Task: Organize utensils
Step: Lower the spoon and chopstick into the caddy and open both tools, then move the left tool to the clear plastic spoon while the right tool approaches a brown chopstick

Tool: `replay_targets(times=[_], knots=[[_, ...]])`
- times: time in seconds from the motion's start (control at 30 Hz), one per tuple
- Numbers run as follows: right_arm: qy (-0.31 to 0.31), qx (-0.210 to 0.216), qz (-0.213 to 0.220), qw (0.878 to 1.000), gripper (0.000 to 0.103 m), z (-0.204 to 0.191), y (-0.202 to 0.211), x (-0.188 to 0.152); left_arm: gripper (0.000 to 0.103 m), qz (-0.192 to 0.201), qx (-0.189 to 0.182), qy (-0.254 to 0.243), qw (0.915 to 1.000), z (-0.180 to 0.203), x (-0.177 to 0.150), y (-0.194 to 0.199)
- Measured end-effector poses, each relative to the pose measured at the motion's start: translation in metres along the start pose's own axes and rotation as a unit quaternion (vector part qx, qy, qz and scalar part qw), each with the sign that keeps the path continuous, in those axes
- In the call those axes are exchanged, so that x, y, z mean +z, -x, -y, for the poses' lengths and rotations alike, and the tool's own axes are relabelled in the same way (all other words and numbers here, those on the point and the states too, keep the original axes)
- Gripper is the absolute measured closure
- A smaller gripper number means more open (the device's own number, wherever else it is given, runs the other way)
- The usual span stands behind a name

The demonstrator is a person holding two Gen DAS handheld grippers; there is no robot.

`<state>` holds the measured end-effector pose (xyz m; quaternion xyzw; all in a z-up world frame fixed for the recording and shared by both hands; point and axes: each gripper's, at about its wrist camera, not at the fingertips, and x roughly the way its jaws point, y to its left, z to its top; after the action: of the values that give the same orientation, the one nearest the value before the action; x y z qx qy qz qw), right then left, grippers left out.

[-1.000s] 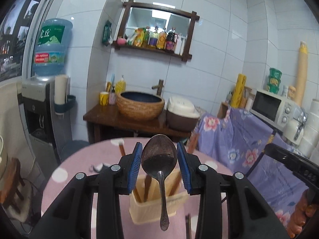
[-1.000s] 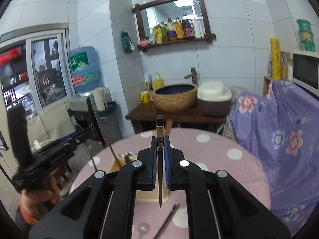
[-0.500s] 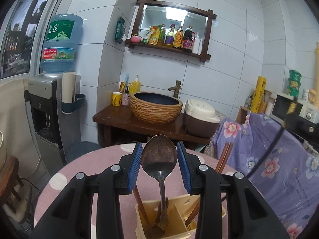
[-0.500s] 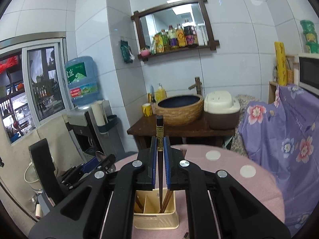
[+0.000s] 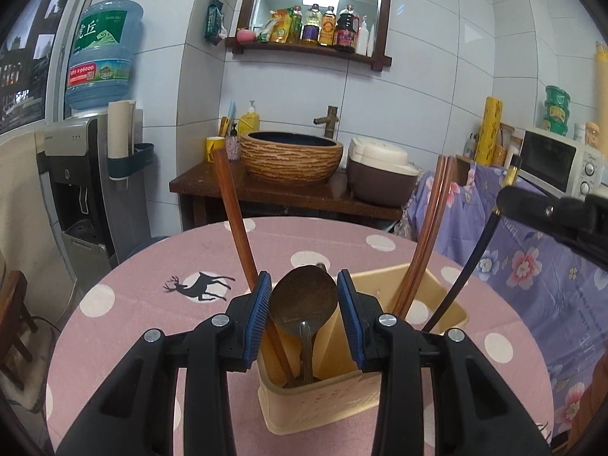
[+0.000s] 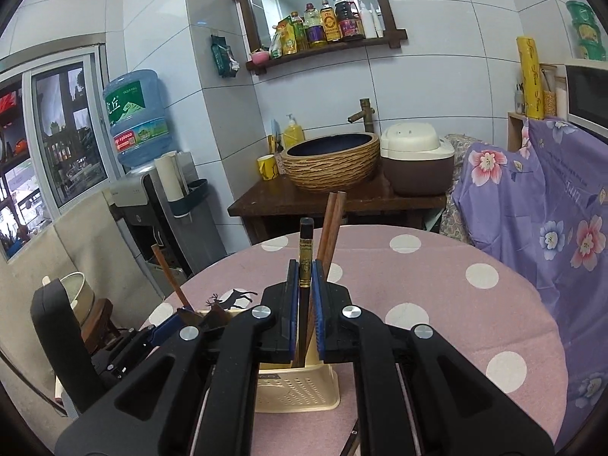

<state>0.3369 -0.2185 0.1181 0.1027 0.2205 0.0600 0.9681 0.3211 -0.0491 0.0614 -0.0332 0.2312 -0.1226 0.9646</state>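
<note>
Above the beige utensil holder (image 5: 364, 391), a metal spoon (image 5: 303, 304) is clamped by the left gripper (image 5: 304, 317), while a black chopstick (image 6: 305, 262) is pinched by the right gripper (image 6: 304, 311).

Metal spoon (image 5: 303, 306) upright, handle down in beige holder (image 5: 319, 399); black chopstick (image 6: 305, 262) upright.

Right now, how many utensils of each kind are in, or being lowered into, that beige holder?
Brown wooden chopsticks: 3
Black chopstick, held in the right claw: 1
Metal spoon, held in the left claw: 1
Total: 5
</note>
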Motion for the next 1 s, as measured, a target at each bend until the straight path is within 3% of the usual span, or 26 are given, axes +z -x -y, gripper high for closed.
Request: replay_targets(times=[0.3, 0.5, 0.57, 0.6, 0.63, 0.8, 1.0], knots=[[-0.004, -0.005, -0.002, 1.000, 0.095, 0.010, -0.001, -0.003, 0.065, -0.010, -0.006, -0.014, 0.9998, 0.005, -0.008, 0.002], [-0.007, -0.009, -0.002, 1.000, 0.092, 0.018, 0.002, -0.010, 0.041, 0.009, -0.008, -0.007, 0.9999, 0.003, -0.010, 0.023], [-0.012, -0.010, -0.003, 1.000, 0.076, 0.020, 0.006, -0.015, 0.038, 0.011, -0.012, 0.001, 0.9999, 0.001, -0.013, 0.032], [-0.015, -0.013, -0.003, 1.000, 0.055, 0.021, 0.009, -0.018, 0.037, 0.011, -0.012, 0.003, 0.9999, -0.001, -0.015, 0.037], [-0.019, -0.020, -0.001, 1.000, 0.042, 0.024, 0.013, -0.023, 0.035, 0.012, -0.012, 0.003, 0.9999, -0.002, -0.018, 0.043], [0.003, -0.056, -0.040, 0.998, 0.035, 0.030, 0.019, -0.064, 0.027, 0.009, 0.010, -0.009, 0.9999, -0.008, -0.042, 0.064], [0.023, -0.092, -0.145, 0.985, 0.028, 0.034, 0.009, -0.138, 0.026, -0.052, 0.031, 0.003, 0.9982, -0.019, -0.092, 0.067]])
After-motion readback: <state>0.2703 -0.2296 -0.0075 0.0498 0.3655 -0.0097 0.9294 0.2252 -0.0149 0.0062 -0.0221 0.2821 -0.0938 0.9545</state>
